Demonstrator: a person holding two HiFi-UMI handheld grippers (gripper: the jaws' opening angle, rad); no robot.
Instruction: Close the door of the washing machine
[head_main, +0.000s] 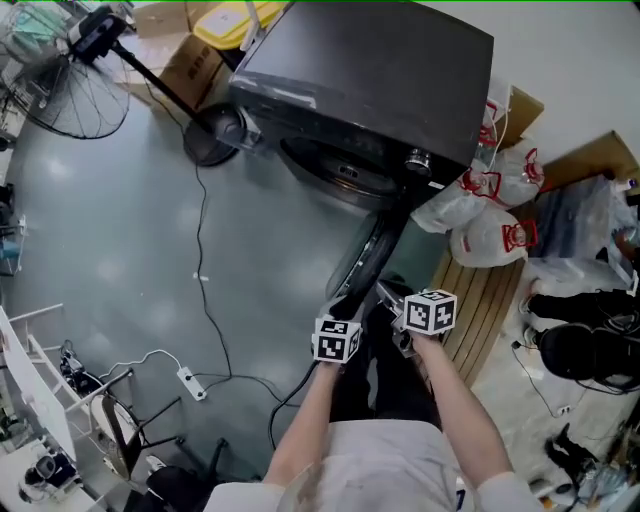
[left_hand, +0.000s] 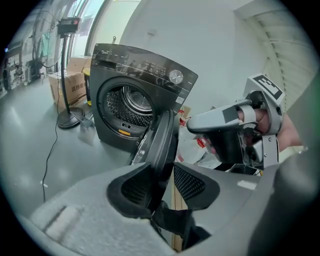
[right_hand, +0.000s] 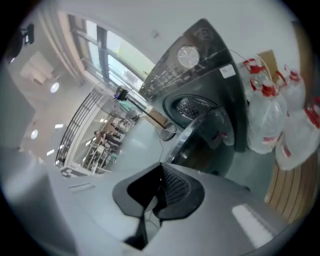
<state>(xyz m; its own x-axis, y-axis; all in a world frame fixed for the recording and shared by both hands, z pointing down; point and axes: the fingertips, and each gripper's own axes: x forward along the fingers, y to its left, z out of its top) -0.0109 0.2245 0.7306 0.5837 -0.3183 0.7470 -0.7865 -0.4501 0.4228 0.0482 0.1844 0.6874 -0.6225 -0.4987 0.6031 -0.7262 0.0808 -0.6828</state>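
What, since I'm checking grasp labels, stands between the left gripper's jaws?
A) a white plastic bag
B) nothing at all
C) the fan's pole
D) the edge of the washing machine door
D: in the left gripper view the edge of the open door runs down into the gap between the parted jaws of the left gripper, with a slit of floor showing beside the right-hand pad.
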